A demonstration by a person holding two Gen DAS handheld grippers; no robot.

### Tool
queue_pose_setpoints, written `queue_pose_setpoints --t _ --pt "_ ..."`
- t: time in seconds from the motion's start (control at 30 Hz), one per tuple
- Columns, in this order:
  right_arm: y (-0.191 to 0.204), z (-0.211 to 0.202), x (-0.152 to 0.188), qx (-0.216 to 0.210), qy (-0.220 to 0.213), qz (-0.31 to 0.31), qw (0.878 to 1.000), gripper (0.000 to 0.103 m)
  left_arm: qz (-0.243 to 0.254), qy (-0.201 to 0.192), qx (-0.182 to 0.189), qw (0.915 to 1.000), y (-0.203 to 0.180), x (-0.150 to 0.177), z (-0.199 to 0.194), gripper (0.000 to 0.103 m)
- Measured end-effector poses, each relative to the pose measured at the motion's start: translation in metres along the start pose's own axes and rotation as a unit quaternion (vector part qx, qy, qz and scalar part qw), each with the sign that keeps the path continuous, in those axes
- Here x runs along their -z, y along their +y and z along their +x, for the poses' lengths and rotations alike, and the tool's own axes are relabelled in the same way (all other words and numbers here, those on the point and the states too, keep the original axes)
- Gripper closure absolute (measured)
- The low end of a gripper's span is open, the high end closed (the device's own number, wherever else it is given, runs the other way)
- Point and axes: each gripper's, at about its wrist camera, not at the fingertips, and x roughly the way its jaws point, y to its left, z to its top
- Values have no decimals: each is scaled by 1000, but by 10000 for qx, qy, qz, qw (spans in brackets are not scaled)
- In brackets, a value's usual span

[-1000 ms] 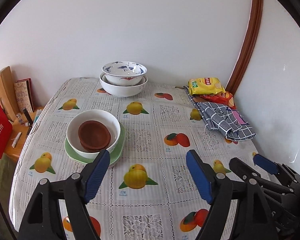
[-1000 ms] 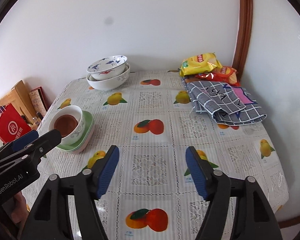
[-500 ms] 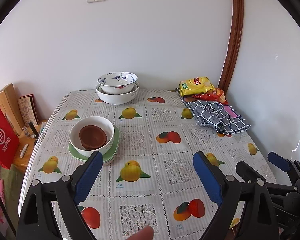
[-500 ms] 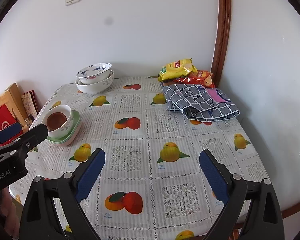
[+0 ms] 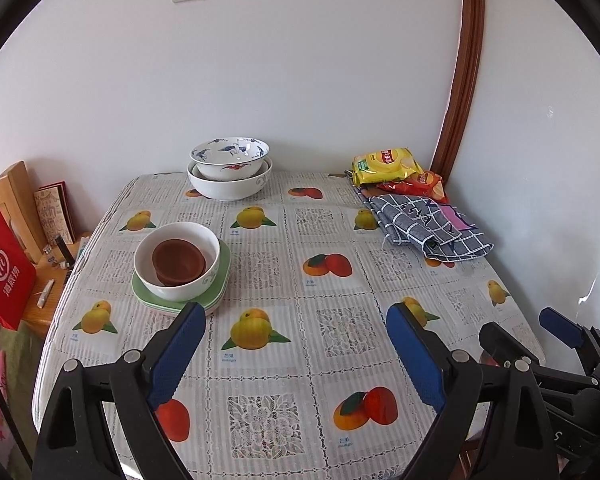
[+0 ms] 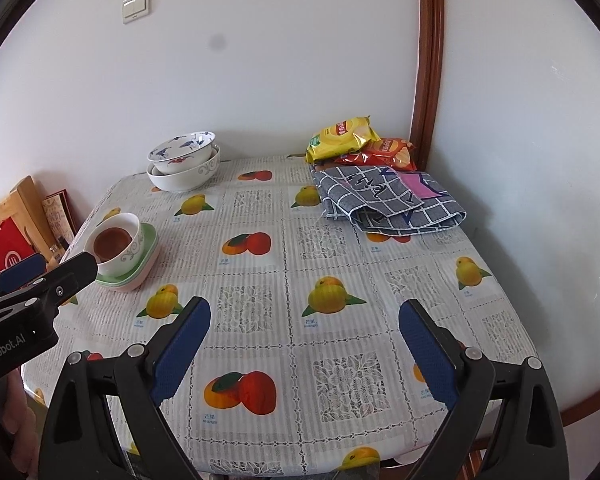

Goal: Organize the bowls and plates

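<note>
White bowl [image 5: 178, 264] just beyond left gripper's [image 5: 296, 354] parted fingers.

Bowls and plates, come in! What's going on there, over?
Left hand-held gripper and right hand-held gripper open, empty, above the table. Small brown bowl nested in white bowl on green plates. Blue-patterned bowl stacked at the back. Nothing in between.

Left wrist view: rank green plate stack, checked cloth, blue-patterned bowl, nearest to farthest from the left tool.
1. green plate stack, near left, just beyond the left tool.
2. checked cloth, right side, mid-table.
3. blue-patterned bowl, far edge by the wall.
</note>
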Motion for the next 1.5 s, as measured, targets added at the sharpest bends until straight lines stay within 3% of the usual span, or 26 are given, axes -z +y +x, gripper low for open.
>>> queue_pose_setpoints --t 0.53,1.5 --pt "0 1 4 15 56 48 10000 9 58 145 16 9999 -3 7 2 9" --pt "-3 -3 5 -123 85 174 9997 9 17 43 -68 10000 -2 6 -2 7"
